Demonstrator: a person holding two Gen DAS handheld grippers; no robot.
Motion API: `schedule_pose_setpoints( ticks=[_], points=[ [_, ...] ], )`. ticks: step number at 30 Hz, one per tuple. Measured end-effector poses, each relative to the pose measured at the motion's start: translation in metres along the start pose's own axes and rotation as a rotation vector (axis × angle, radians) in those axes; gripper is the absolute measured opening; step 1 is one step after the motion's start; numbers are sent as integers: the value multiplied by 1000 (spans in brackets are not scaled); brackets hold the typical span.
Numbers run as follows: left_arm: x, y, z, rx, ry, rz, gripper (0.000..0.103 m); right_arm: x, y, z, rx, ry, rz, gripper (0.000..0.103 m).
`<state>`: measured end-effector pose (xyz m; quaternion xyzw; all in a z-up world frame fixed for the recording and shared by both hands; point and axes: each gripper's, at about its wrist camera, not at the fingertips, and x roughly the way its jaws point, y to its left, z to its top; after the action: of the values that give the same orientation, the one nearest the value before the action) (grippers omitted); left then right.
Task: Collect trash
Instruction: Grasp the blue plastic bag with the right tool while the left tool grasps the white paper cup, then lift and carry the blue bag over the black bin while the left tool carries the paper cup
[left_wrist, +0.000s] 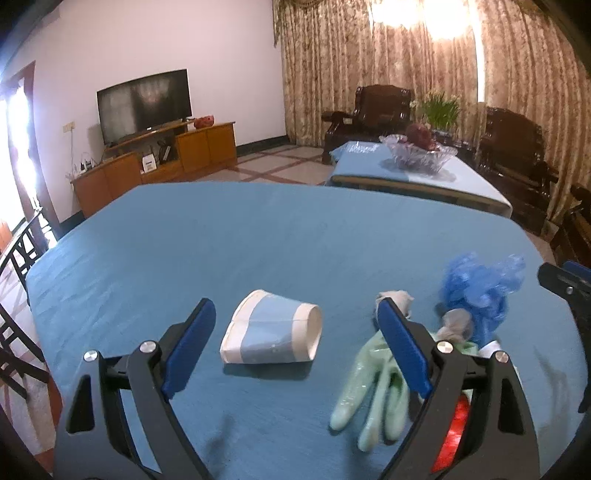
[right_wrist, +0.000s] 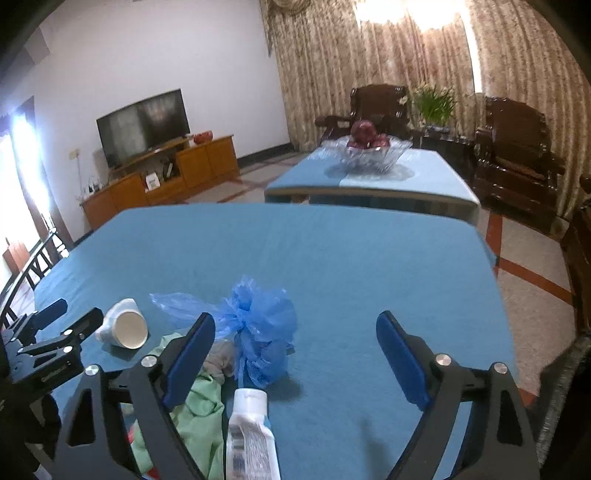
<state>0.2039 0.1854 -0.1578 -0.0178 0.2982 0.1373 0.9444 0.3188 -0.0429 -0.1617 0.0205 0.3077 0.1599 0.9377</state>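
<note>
At lower centre of the left wrist view, paper cup (left_wrist: 271, 326) lies on its side between the left gripper's (left_wrist: 297, 321) wide-apart jaws, long axis crosswise, mouth rightward; right gripper (right_wrist: 295, 334), also spread and empty, sits farther off.

On the bench are counted one paper cup (left_wrist: 271, 328), one green glove (left_wrist: 373, 391), one blue bag (right_wrist: 258, 325), one white bottle (right_wrist: 249, 435).

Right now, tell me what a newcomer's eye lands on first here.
A crushed paper cup lies on its side on the blue tablecloth, framed by the open left gripper. To its right sit a pale green glove and a crumpled blue plastic bag. A white bottle lies nearest the open right gripper.
</note>
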Motion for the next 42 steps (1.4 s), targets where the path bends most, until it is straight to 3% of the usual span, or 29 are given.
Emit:
schedule_pose_setpoints(
  ticks=[8,14,18,22,24,28,42],
  points=[
    [27,11,-10,-8,46,7,84,46,14,1,-33,70,15,87],
    [47,13,-18,-17,106,-4,72,65,18,-2,-38,126,49,66],
    [55,12,-21,-14,132,-16,63,68,20,-6,-47,159,86,39],
    [60,12,-23,-17,144,-6,46,65,20,-7,-39,158,100,31],
    [60,15,-23,-32,147,-2,34,59,19,-5,-35,143,104,29],
    [56,16,-21,-39,125,-18,24,46,17,4,-23,101,103,28],
    [7,-10,11,-8,-11,-50,20,-11,0,28,16,8,101,28]
  ],
)
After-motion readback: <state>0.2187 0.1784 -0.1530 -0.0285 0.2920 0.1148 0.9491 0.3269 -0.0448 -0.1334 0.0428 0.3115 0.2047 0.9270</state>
